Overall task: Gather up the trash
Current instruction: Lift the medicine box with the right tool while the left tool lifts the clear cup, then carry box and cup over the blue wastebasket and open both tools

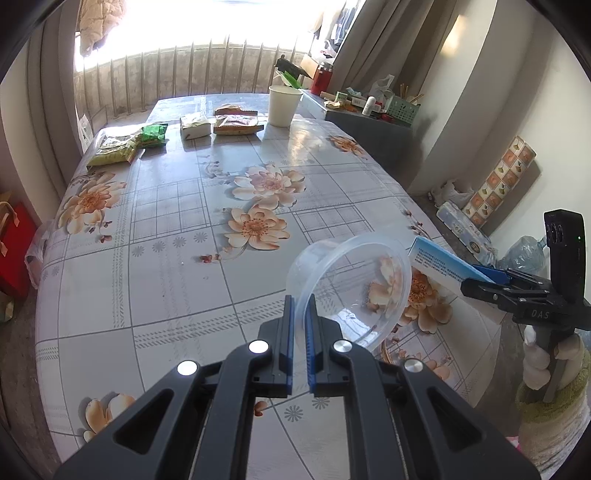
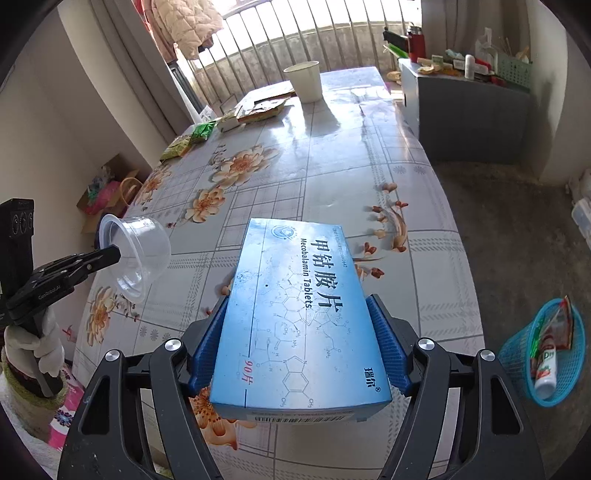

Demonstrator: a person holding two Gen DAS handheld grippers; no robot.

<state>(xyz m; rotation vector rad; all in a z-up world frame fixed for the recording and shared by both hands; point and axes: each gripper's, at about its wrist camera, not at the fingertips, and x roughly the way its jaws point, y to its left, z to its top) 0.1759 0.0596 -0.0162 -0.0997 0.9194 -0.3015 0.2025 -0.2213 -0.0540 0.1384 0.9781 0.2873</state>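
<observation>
Left gripper (image 1: 301,317) pinching clear cup (image 1: 351,291) rim; right gripper (image 2: 297,332) clamping tablet box (image 2: 299,317) sides above table (image 1: 166,229) near edge.

daylight from blown-out window (image 1: 221,22) | tabletop glare | fisheye-warped edges

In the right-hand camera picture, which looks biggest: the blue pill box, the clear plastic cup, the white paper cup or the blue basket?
1. Blue pill box, though nearness to the camera inflates it.
2. Blue basket.
3. Clear plastic cup, close to the basket.
4. White paper cup, farthest away.
</observation>
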